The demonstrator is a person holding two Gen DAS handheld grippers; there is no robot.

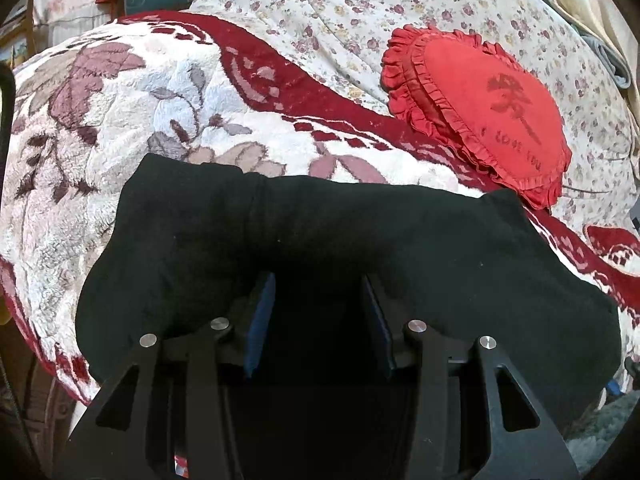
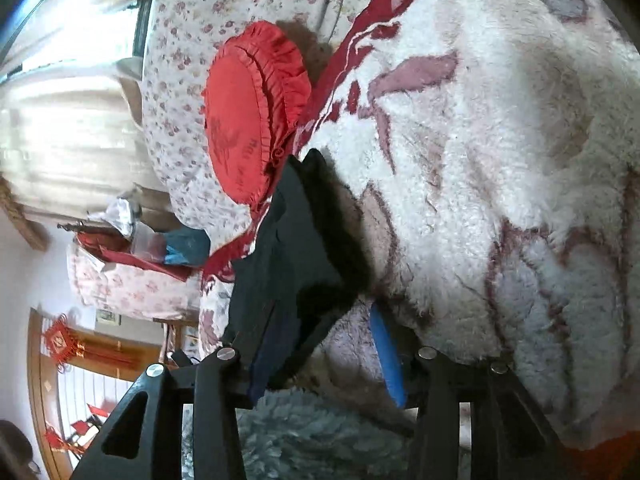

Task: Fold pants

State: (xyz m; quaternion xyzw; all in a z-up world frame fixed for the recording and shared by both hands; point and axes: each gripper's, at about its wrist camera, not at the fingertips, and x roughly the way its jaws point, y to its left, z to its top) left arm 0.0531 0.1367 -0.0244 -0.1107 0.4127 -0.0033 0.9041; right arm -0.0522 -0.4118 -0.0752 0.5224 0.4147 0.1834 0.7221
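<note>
Black pants (image 1: 360, 232) lie folded into a thick band across a white and red fleece blanket (image 1: 120, 120). My left gripper (image 1: 319, 280) reaches into their near edge. The black cloth fills the gap between its blue pads (image 1: 260, 320) and bulges around both fingers, so it is shut on the pants. The right wrist view is rolled on its side. It shows one end of the pants (image 2: 312, 240) on the blanket (image 2: 500, 160). My right gripper (image 2: 324, 308) stands open there, with a corner of the cloth loose between its fingers and one blue pad (image 2: 388, 360) bare.
A red frilled heart cushion (image 1: 480, 116) (image 2: 248, 120) rests just beyond the pants on a floral sheet (image 1: 320, 8). A grey-blue fuzzy rug (image 2: 312, 440) shows below the bed's edge. Bags and cloth clutter (image 2: 140, 248) sit beside the bed.
</note>
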